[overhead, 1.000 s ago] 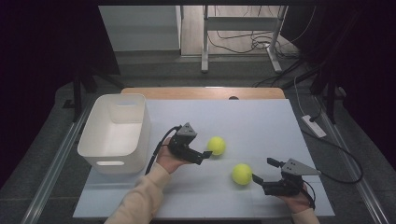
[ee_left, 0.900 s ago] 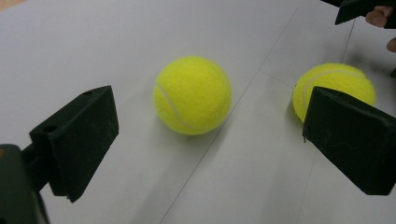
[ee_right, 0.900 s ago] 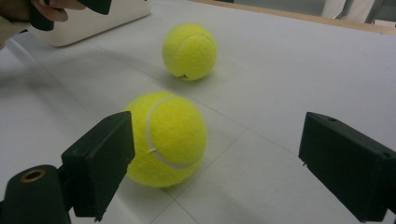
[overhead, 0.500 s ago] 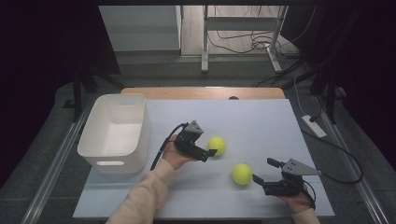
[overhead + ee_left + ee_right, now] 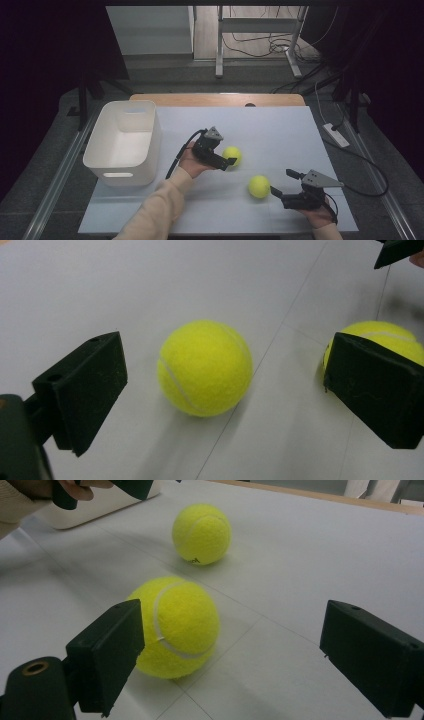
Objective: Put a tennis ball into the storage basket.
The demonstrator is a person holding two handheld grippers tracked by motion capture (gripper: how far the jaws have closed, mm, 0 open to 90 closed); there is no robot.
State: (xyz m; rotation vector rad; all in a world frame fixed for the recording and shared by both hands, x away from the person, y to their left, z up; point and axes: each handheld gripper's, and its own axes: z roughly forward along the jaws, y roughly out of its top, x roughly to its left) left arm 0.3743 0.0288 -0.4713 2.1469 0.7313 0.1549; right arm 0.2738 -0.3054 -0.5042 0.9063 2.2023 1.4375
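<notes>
Balls sit on the bench: far ball [image 5: 232, 155] between the left gripper [image 5: 229, 161] jaws, spread apart; near ball [image 5: 259, 186] before the right gripper [image 5: 278, 184], jaws also apart. Light, fuzzy, springy, likely to roll; pinch across the widest part

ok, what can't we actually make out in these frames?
- Left gripper view: the nearer yellow felt tennis ball is partly hidden behind the left tool's own right jaw.
- Right gripper view: the white plastic bin is cut off by the top edge and partly covered by a hand.
- High view: the white bin's near inside wall is hidden by its own rim; the black print on the farther yellow tennis ball is too small.
</notes>
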